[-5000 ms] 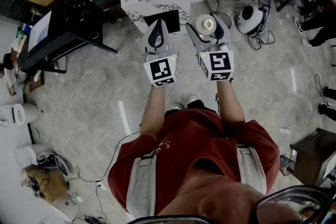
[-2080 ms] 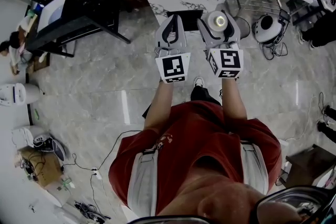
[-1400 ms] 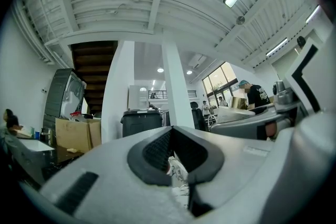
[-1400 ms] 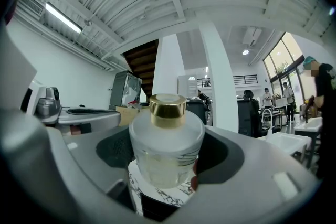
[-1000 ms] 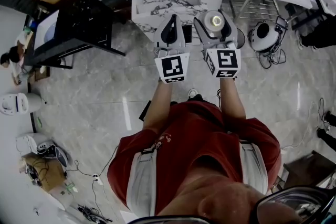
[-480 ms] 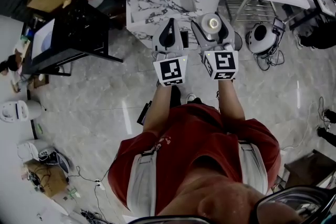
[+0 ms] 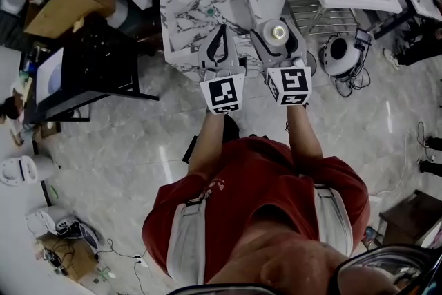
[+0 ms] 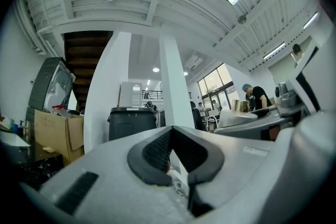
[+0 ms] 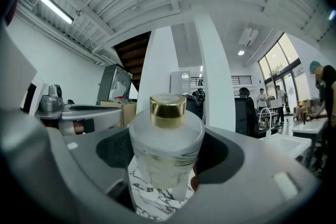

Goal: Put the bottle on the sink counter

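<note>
The marble sink counter (image 7: 181,16) lies far and left, veined grey on white, with its basin (image 7: 233,5) toward the right side. Just in front of its near edge we hold the left gripper (image 7: 221,43) with its jaws pressed together at the tips and nothing between them.

To the right, the right gripper (image 7: 277,34) pinches the bottle (image 7: 278,30) upright by its body, one pad on each side. It hangs in the air at the counter's near right corner and is not yet set down. In the right gripper view, marble shows just below the bottle's base.

We judge the bottle (image 9: 167,147) to be frosted glass under a gold cap (image 9: 168,104). That makes it stiff, rather weighty for its size, smooth enough to slip, and apt to chip on the hard stone. The grip across the broad body suits it better than one on the narrow cap, and it wants a soft, level landing.

We can read no brand or label on the bottle. The marker cubes (image 7: 222,93) carry only black-and-white square patterns.
</note>
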